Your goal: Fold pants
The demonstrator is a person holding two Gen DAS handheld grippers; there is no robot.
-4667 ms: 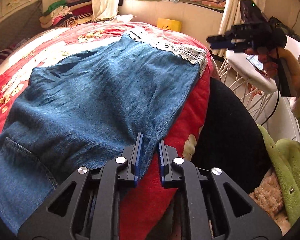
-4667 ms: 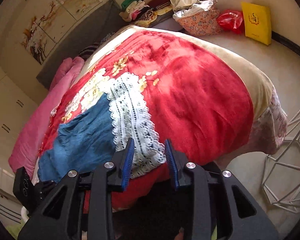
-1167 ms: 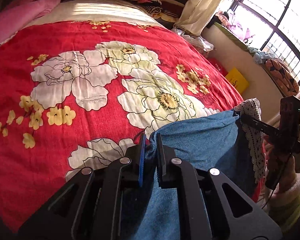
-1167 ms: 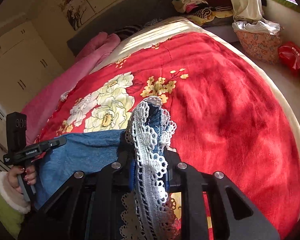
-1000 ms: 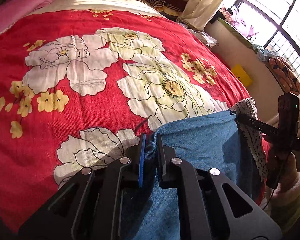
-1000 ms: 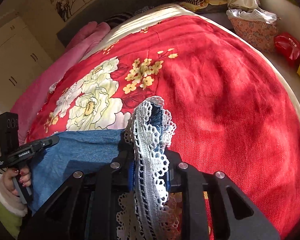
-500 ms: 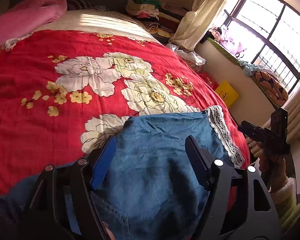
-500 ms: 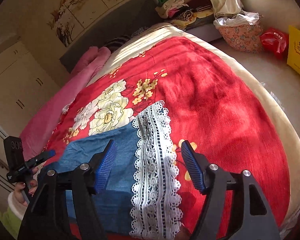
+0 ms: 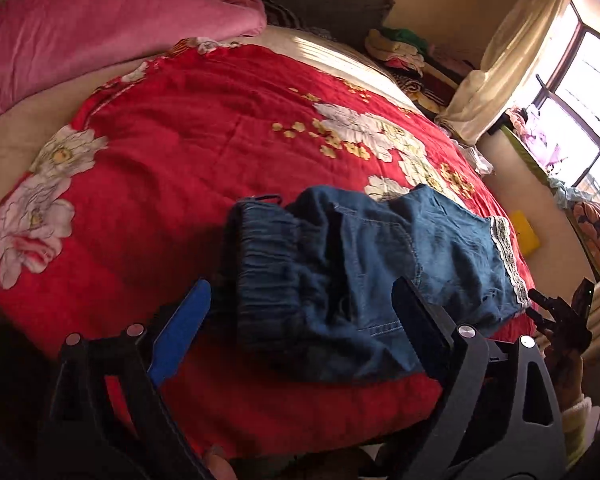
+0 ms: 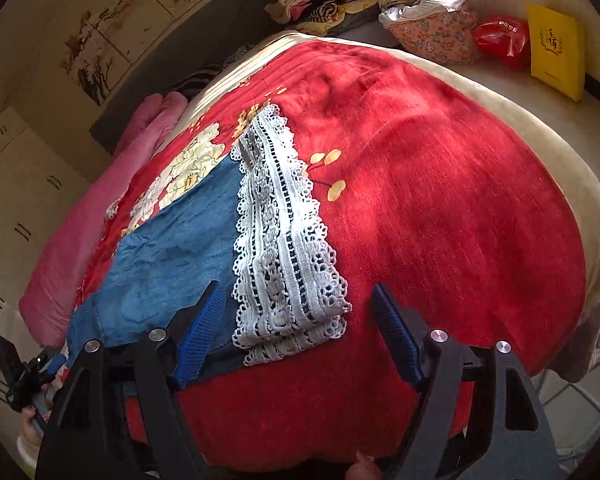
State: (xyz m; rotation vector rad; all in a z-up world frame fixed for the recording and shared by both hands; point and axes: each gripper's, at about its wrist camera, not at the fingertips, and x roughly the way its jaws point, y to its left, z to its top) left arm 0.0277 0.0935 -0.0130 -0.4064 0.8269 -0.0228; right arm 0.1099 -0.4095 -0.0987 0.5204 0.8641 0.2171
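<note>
Pants [image 9: 380, 256] lie folded on the red bed cover [image 9: 172, 152], lace hem [image 10: 284, 240] at right; left hand-held gripper [image 9: 300, 320] and right hand-held gripper [image 10: 296, 332] hover nearby, both wide open and empty.

Printed marks on two bags, none legible

In the right wrist view, a yellow bag [image 10: 556, 56] on the floor beyond the bed carries a dark emblem with a line of small print beneath it, too small to read. Just beside it, a red plastic bag [image 10: 500, 42] shows a short row of pale characters near its top, also too blurred to make out. No other lettering, numbers or labels can be read in either view.
</note>
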